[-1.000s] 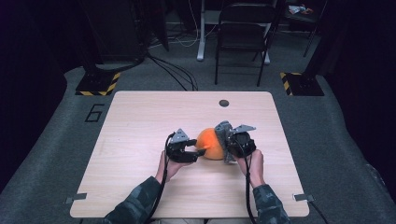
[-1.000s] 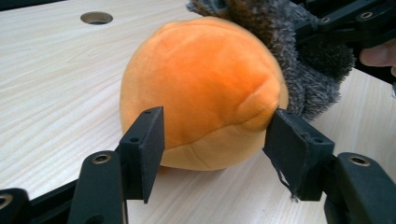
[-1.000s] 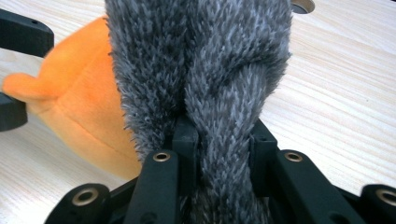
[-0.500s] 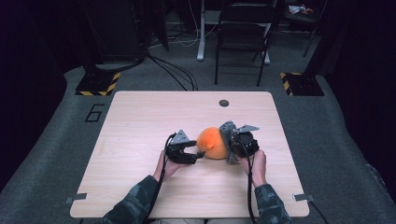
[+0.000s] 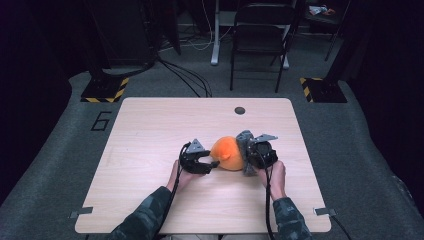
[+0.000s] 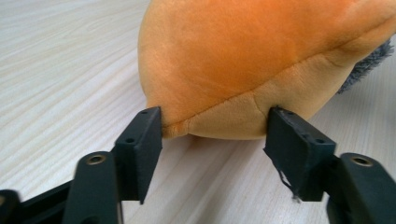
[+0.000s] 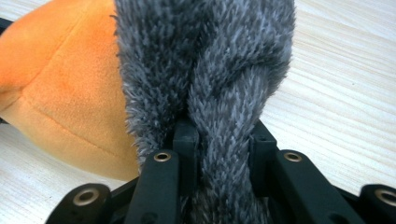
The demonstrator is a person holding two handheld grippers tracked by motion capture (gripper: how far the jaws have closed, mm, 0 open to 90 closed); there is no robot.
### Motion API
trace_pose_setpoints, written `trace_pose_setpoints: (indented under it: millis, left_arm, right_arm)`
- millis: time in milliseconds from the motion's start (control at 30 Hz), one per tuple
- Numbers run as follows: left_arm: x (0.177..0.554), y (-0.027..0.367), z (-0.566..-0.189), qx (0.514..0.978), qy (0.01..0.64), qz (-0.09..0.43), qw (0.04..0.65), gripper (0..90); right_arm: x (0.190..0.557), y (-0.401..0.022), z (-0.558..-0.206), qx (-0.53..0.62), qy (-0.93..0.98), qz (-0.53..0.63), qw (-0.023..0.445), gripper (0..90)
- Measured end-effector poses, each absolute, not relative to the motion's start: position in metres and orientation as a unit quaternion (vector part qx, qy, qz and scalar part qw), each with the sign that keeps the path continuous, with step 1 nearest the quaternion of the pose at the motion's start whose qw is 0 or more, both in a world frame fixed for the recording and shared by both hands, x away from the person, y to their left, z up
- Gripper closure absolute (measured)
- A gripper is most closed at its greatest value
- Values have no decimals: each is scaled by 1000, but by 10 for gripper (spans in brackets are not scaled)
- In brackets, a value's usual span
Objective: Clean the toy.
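An orange plush toy [image 5: 226, 152] with a grey furry part [image 5: 244, 146] lies on the wooden table [image 5: 150, 150] between the person's two hands. My left gripper [image 5: 212, 164] is at the toy's left end. In the left gripper view its jaws have just been closing, and both pads [image 6: 142, 133] now touch the pale orange tip [image 6: 219, 119] between them. My right gripper [image 5: 247, 156] is at the toy's right side, shut on the grey fur [image 7: 210, 70], which bunches up between its jaws. The orange body [image 7: 60, 79] sits to the left of the fur.
A small dark round disc [image 5: 240, 110] sits in the table near its far edge. Behind the table stands a black chair [image 5: 260, 30]. Striped stand bases [image 5: 105, 90] [image 5: 322, 87] sit on the grey floor at both far corners.
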State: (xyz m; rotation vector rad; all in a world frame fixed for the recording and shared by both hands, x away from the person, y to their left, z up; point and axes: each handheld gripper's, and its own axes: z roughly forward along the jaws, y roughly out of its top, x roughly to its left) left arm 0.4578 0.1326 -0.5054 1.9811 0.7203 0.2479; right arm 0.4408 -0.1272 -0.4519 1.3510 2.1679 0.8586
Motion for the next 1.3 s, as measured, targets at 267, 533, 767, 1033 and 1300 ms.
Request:
trace_pose_setpoints:
  millis: [267,533,767,1033,1300]
  left_arm:
    - [452,124,-506,815,283,127,490,807]
    - [446,119,-498,810,276,157,492,881]
    - [441,119,-485,809,259,177,497,884]
    - [434,116,-468,814,226,201,495,884]
    - [421,98,-458,823,192,215,490,883]
  right_arm:
    - [441,-128,-453,495,781,313,218,717]
    - [440,-133,-448,502,776,314,219,718]
    - [441,-141,-443,503,774,319,214,717]
    - [436,-143,-418,506,769,324,218,717]
    - [406,-111,-368,441,786,354,249,717]
